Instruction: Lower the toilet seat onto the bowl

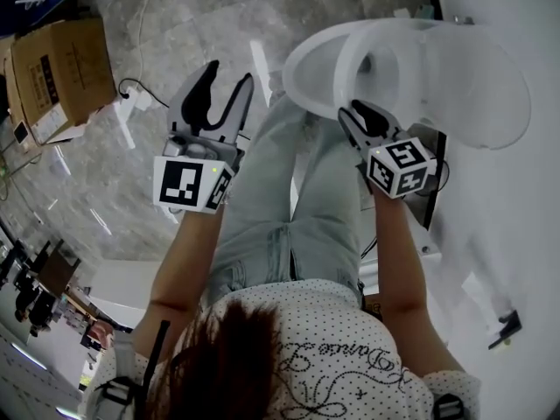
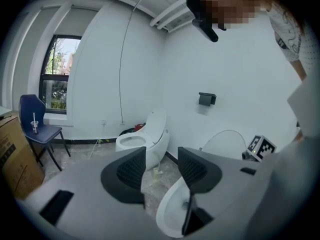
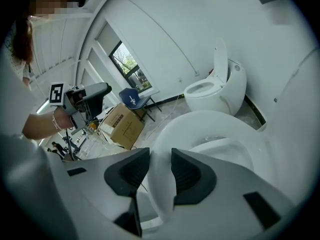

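Note:
The white toilet bowl (image 1: 302, 73) stands at the top right of the head view, its lid (image 1: 481, 86) upright behind it. The seat (image 1: 346, 64) hangs tilted, partway between lid and bowl. My right gripper (image 1: 366, 114) grips the seat's front rim. In the right gripper view the white seat ring (image 3: 210, 121) fills the gap between the gripper's (image 3: 160, 156) dark pads, with the bowl (image 3: 225, 151) below. My left gripper (image 1: 223, 90) is open and empty, held in the air left of the bowl. Its own view shows bare floor between the jaws of the left gripper (image 2: 162, 164).
A second toilet (image 2: 145, 139) with its lid up stands against the far wall. A cardboard box (image 1: 57, 73) sits on the floor to the left, with a blue chair (image 2: 37, 126) by the window. Cables lie on the floor (image 1: 131, 90). The person's legs (image 1: 289, 199) stand before the bowl.

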